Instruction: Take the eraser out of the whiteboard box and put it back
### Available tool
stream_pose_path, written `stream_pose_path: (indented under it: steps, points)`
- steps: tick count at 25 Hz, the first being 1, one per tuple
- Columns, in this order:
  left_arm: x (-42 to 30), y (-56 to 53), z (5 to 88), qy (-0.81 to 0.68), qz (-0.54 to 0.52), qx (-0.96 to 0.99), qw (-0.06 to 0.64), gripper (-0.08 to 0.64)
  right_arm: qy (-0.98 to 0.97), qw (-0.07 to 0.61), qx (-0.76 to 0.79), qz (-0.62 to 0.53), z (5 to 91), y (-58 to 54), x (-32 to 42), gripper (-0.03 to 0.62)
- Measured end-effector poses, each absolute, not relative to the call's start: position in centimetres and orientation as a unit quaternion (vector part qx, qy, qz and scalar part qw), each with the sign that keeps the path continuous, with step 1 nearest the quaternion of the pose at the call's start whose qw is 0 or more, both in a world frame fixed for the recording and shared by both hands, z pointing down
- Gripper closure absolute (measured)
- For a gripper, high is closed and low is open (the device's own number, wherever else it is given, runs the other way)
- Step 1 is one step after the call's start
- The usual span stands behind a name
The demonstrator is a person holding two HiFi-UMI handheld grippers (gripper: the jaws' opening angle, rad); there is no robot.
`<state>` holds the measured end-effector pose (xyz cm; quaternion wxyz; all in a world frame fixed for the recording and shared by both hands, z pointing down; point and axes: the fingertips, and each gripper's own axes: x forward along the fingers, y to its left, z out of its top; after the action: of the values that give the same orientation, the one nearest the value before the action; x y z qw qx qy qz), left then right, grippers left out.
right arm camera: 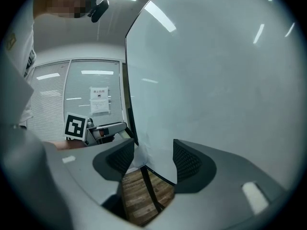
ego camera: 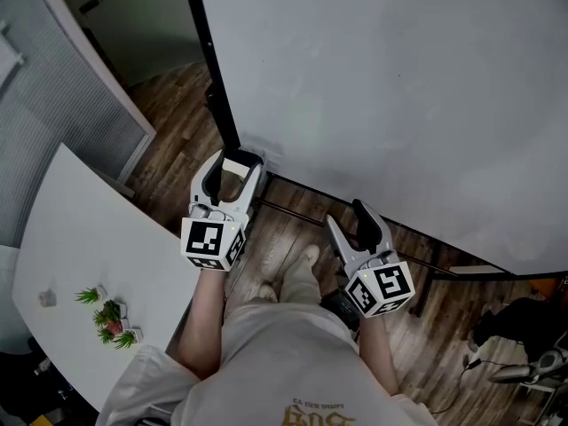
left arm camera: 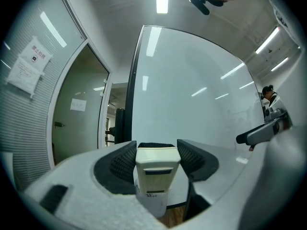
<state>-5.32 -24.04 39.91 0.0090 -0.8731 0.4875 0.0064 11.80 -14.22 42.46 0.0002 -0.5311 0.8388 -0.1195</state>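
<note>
**Whiteboard [ego camera: 399, 87], largest item.** It fills the upper right of the head view. Its black side frame [ego camera: 213, 69] runs down to the lower-left corner, where we find both grippers.

**View differences.**
- Head view only: wood floor [ego camera: 293, 229], white table [ego camera: 80, 238] at left w/ small plants [ego camera: 108, 313], and the person's legs [ego camera: 293, 282] betw. table and board.
- Left gripper view only: a glass door [left arm camera: 79, 109] and posted sheets [left arm camera: 34, 56] on the blinds, beyond the board's edge.
- Right gripper view only: the board's bottom edge seen from the side, w/ floor under it.

**Edges & room.** We note open floor under the board and betw. table and board. The table edge runs near the person's left arm.

**Grippers.**
- The left gripper [ego camera: 238, 160] is level at the board's lower-left corner. Its jaws are closed on the eraser [left arm camera: 157, 163], w/ pads on both its sides.
- The eraser has a cream body, a blue label toward the camera and black felt on the far side.
- The right gripper [right arm camera: 153, 152] sits to the right of the left one, near the board's bottom edge. Its jaws are wide apart w/ nothing betw. them.

**Container.** A white box [left arm camera: 151, 202] w/ print sits directly under the eraser in the left gripper view. We don't make it out in the head view. Whether the eraser's lower end is inside it we cannot tell.
</note>
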Motion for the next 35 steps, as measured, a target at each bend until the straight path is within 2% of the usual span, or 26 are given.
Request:
stream_pose_path:
  steps: [15,26,35]
  points:
    - [-4.4,-20.5,37.0,0.464,0.032,-0.885,0.021,0.301,0.839,0.01,-0.534,-0.098,40.4,-11.8,11.9,0.334]
    - [-8.2,-16.3,35.3,0.463,0.054,-0.884,0.026,0.301,0.847,0.037,-0.521,-0.102,39.7,-10.1,8.5,0.334]
    - [-11.3,-15.0,34.6,0.478,0.068,-0.875,0.027,0.301,0.858,0.031,-0.501,-0.109,40.0,-10.5,5.4,0.334]
